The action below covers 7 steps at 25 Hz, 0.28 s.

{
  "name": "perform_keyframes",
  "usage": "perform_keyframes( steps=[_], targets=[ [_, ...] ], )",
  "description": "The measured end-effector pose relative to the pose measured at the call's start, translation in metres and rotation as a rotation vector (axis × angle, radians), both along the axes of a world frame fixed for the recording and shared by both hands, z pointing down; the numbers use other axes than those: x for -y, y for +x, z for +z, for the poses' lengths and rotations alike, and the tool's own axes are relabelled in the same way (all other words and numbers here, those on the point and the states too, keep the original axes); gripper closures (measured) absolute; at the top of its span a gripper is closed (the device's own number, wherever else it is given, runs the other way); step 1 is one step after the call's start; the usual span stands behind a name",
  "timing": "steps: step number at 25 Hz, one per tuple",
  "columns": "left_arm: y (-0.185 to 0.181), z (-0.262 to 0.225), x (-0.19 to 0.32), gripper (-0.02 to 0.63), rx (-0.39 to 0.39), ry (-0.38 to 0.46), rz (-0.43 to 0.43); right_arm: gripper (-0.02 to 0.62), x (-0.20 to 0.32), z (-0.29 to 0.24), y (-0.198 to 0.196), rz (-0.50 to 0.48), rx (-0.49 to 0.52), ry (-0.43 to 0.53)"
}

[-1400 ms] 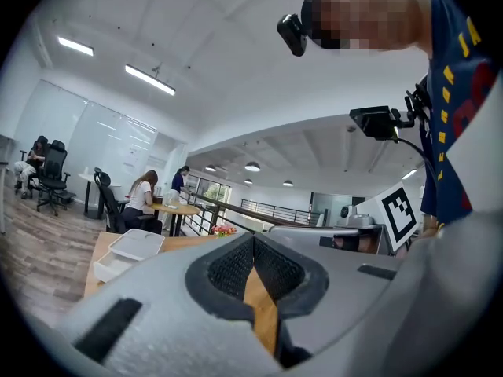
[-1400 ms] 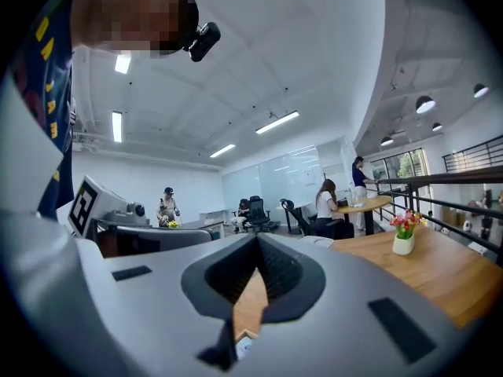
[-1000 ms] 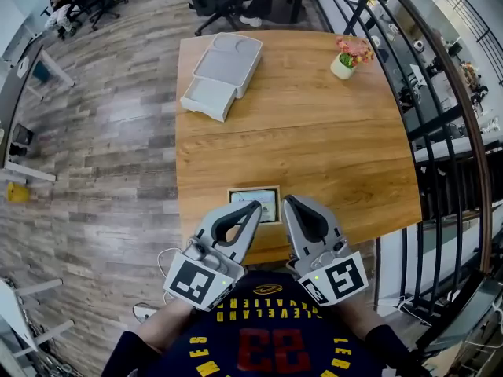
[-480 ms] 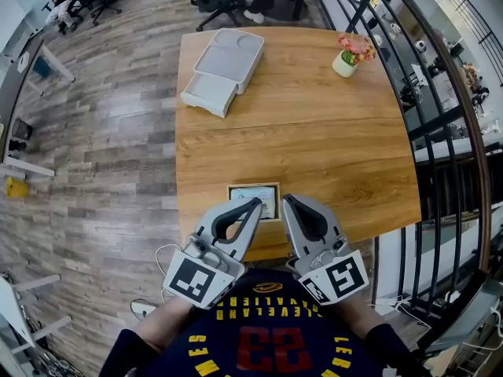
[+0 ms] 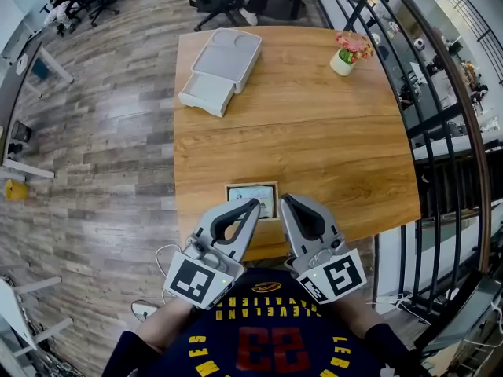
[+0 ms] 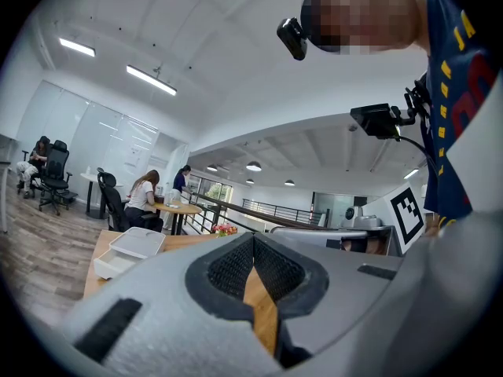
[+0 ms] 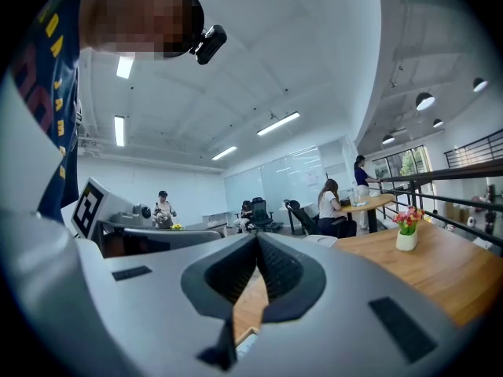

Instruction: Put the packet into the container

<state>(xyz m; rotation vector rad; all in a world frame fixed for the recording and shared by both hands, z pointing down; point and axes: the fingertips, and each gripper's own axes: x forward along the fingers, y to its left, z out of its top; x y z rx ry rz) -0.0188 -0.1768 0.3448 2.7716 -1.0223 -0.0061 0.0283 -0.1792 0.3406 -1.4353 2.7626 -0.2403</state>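
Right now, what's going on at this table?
A person holds both grippers at the near edge of the table. The left gripper and right gripper are shut and empty, their tips by the packet, which lies flat on the wood. The container sits far off, at the far left. Nothing is picked up yet.

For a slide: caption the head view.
Left hand-held gripper and right hand-held gripper, both shut, near the packet; container across the table.
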Motion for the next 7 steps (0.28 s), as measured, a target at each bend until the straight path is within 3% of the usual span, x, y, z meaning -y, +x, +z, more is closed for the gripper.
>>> perform_keyframes(
  steps=[7],
  targets=[
    [-0.0018, 0.0014, -0.0015, 0.597, 0.022, 0.006, -0.004, 0.584, -0.0054, 0.0011, 0.002, 0.007, -0.004, -0.008]
  ],
)
